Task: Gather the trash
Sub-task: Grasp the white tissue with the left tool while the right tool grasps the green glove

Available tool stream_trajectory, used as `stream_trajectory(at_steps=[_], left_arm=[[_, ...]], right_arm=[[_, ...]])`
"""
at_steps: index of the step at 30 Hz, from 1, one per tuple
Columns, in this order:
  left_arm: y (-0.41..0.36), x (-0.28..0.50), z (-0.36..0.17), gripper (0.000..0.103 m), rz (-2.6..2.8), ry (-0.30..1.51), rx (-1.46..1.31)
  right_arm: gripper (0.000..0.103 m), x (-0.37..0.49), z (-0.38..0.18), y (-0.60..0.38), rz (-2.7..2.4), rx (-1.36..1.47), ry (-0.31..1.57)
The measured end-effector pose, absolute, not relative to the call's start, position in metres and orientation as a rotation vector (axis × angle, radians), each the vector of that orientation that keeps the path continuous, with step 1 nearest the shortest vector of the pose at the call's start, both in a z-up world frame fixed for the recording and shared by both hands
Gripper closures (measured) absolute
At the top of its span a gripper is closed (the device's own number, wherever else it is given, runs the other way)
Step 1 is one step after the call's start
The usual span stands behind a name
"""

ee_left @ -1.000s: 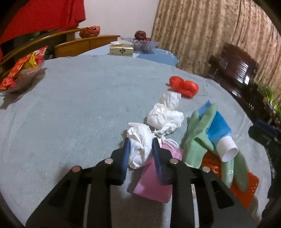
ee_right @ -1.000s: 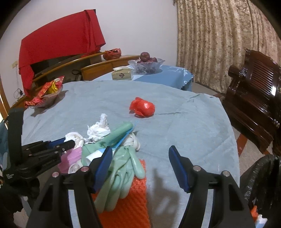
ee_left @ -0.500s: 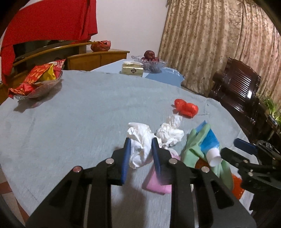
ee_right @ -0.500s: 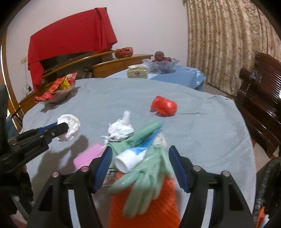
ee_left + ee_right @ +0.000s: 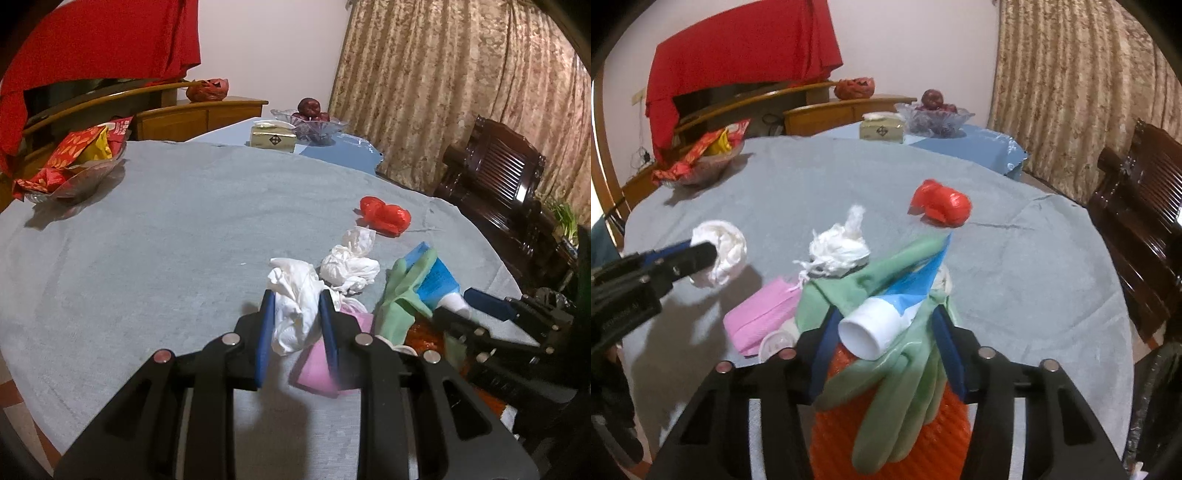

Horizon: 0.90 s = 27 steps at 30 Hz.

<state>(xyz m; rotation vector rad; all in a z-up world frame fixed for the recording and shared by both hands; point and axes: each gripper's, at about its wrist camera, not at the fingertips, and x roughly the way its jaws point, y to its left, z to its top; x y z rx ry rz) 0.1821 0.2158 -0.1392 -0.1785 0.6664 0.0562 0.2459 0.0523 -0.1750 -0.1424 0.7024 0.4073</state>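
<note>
left wrist view: the left gripper (image 5: 295, 325) has its fingers (image 5: 266, 332) nearly closed, pinching a crumpled white tissue (image 5: 295, 306) held above the worktop (image 5: 147, 240). from 9 to 12 o'clock the grey cloth lies bare up to a bowl of snack packets (image 5: 74, 166) at 10 o'clock near the far rim, so that side has open room. the clutter sits from 1 to 4 o'clock: a second tissue wad (image 5: 349, 264), a red plastic bag (image 5: 386, 218) beyond it, a pink pack (image 5: 325, 369) under the fingers, a green glove (image 5: 402, 295) and a blue tube (image 5: 439, 284). the right gripper (image 5: 476, 314) comes in at 4 o'clock by the tube's white cap. the worktop's rim curves round at 3 o'clock, with a dark wooden chair (image 5: 495, 173) and curtain (image 5: 461, 74) past it.

right wrist view: the right gripper (image 5: 886, 343) is closing its fingers (image 5: 947, 350) around the green glove (image 5: 897, 387) and the blue tube (image 5: 875, 328), which lie between them on an orange mesh mat (image 5: 886, 435); whether the fingers press yet is unclear. the pink pack (image 5: 761, 317) lies at 10 o'clock, touching the glove. the left gripper (image 5: 698, 254) holds its tissue (image 5: 724, 254) at 9 o'clock. bare cloth runs from 1 to 3 o'clock out to the rim. behind stand a wooden cabinet (image 5: 831, 110) and a blue-covered table (image 5: 979, 144) with a fruit bowl (image 5: 934, 114).
</note>
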Motion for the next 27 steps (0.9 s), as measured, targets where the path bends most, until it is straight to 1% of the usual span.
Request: stream_trajectory(at_steps=[7, 12, 13, 15, 17, 19, 23, 27], left_arm=[[0.205, 0.186, -0.138, 0.079, 0.034, 0.662, -0.182], [0.2, 0.189, -0.138, 0.079, 0.026, 0.667, -0.183], [0.2, 0.189, -0.138, 0.079, 0.027, 0.667, -0.183], [0.198, 0.19, -0.138, 0.079, 0.025, 0.671, -0.182], [0.198, 0.19, -0.138, 0.079, 0.025, 0.672, -0.179], [0.197, 0.19, -0.137, 0.079, 0.024, 0.67, -0.181], [0.193, 0.19, -0.136, 0.079, 0.012, 0.666, -0.178], [0.184, 0.188, -0.131, 0.079, -0.018, 0.666, -0.172]], right_arm=[[0.058, 0.246, -0.171, 0.029, 0.377, -0.109, 0.719], [0.053, 0.252, -0.177, 0.037, 0.371, -0.126, 0.726], [0.05, 0.254, -0.179, 0.039, 0.364, -0.132, 0.725], [0.05, 0.258, -0.182, 0.042, 0.363, -0.132, 0.727], [0.057, 0.26, -0.183, 0.043, 0.383, -0.131, 0.733], [0.06, 0.256, -0.18, 0.041, 0.406, -0.123, 0.72], [0.064, 0.25, -0.17, 0.028, 0.442, -0.086, 0.708], [0.065, 0.242, -0.162, 0.006, 0.457, -0.021, 0.717]])
